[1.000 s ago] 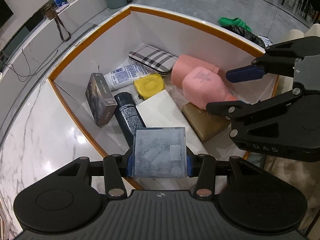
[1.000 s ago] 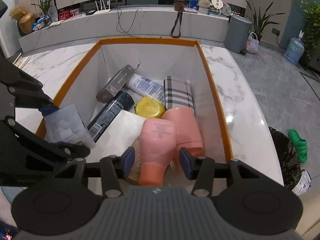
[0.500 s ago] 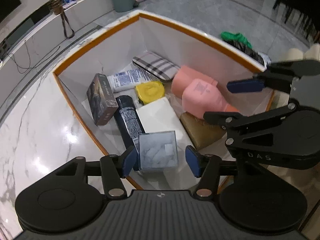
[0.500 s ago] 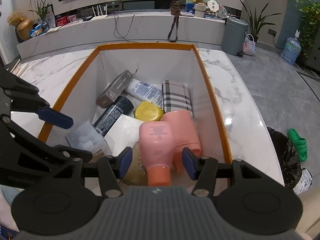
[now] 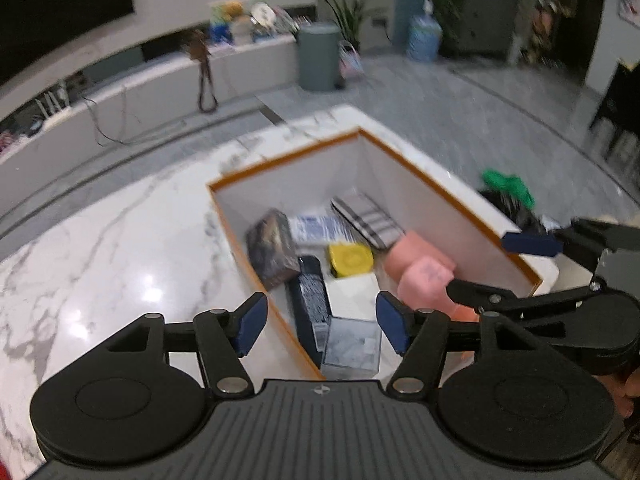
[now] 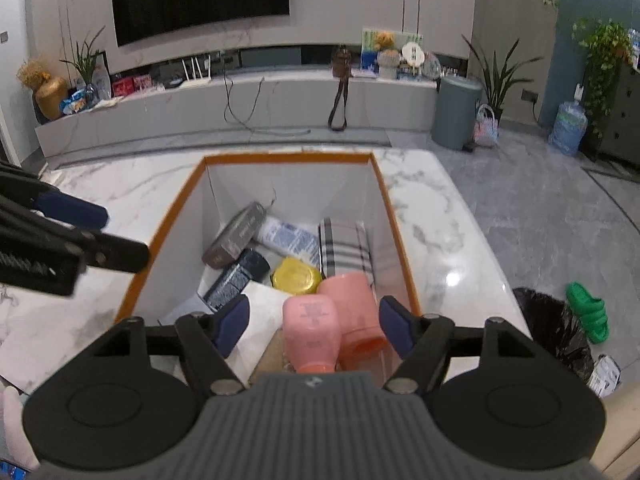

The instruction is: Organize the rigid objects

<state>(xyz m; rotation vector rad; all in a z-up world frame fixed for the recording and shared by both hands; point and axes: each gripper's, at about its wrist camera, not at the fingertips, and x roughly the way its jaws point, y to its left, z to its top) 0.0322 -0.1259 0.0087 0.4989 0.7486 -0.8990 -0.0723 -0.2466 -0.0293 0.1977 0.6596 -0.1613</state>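
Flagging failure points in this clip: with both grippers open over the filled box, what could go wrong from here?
1. The clear box sits at the near corner against the black can; it may tip or slide.
2. The two pink bottles lie on other items and could roll if nudged.
3. The left gripper and right gripper, jaws open, hang close together above the orange-rimmed box and could collide on the next reach.

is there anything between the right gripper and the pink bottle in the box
Nothing visible. The right gripper is open above the box, and the pink bottle lies directly below its gap, on top of the other items. A pink cup lies against the bottle's right side, beside it rather than in the way.
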